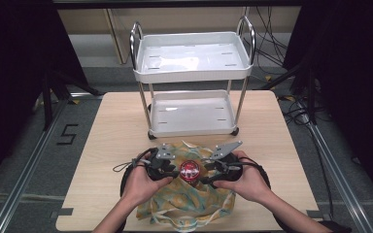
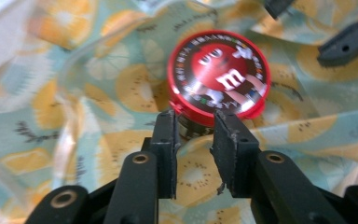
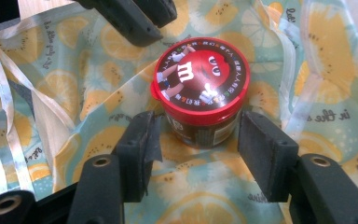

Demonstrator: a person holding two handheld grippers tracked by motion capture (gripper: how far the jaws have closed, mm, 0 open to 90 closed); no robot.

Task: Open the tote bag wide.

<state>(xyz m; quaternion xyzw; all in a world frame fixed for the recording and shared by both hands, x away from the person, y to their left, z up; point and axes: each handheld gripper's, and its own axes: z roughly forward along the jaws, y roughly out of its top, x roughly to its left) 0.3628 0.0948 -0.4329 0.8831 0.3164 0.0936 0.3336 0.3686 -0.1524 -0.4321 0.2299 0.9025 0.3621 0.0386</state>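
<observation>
Scene: we see a wooden table (image 1: pixel 111 126) with a white two-shelf cart (image 1: pixel 192 68) at its far edge, and a person's two hands coming in from the near edge.
Cloth: we note a fruit-print cloth (image 1: pixel 194 204) spread at the middle of the table's near edge, part of it rumpled up toward the cart.
Candy tub: we see a small tub with a red lid (image 1: pixel 190 170) standing upright on the cloth, near its far side, between the two grippers.
Lid: it is on the tub, with a cartoon candy figure printed on it and a small tab at the rim.
Left gripper (image 1: pixel 167 171): we see it just left of the tub, held in the left hand (image 1: pixel 138 182). In the left gripper view its jaws are narrowly parted with the tips at the lid's rim and tab; we cannot tell if the pads press on it.
Right gripper (image 1: pixel 210 174): it sits just right of the tub, held in the right hand (image 1: pixel 247 182). In the right gripper view its jaws are spread on either side of the tub's lower body, with a visible gap on both sides and no contact.
Cart shelves: we see nothing on either one.
Floor: we note a "5" mark (image 1: pixel 67 134) beside the table's left edge.
</observation>
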